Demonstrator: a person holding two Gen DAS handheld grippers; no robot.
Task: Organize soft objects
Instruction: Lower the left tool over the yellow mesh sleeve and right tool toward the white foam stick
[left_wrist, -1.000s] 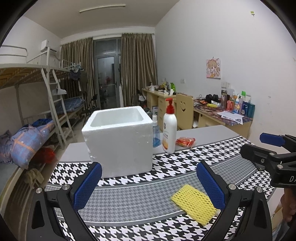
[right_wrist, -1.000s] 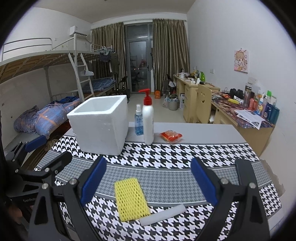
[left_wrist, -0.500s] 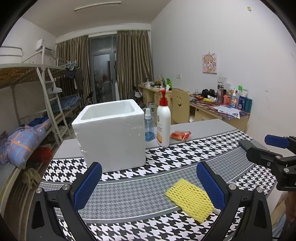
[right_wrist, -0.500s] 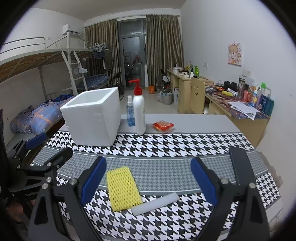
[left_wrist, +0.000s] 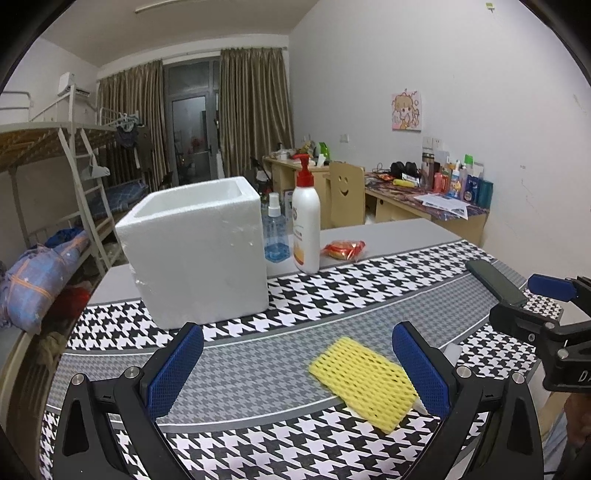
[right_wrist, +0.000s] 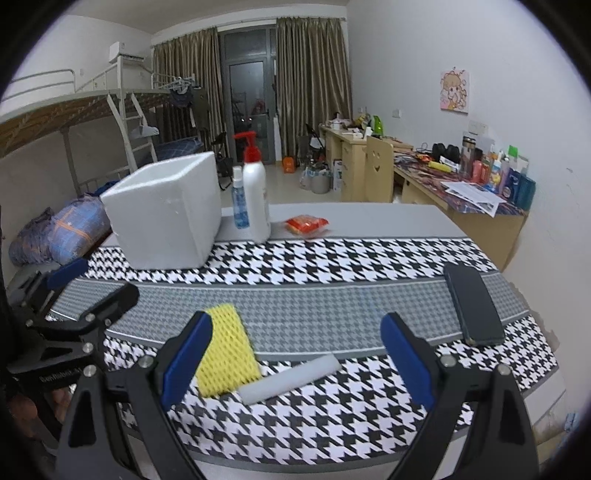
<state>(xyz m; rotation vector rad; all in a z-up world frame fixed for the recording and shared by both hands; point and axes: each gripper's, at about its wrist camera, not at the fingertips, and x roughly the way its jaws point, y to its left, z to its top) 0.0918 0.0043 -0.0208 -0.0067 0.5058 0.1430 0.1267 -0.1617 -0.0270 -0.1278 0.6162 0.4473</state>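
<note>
Both my claws were wide open, nothing held: left gripper (left_wrist: 297, 363), right gripper (right_wrist: 297, 354). Risk: the white foam tube (right_wrist: 290, 378) touches the yellow foam net (right_wrist: 227, 354), so grabbing one could drag the other. Net lay flat, limp mesh, near table's front edge; foam box (left_wrist: 195, 249) stood well behind.

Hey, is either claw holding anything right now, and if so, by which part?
Nothing is held. The left claw and right claw are both open above the table; the yellow net and white foam stick lie untouched.
</note>
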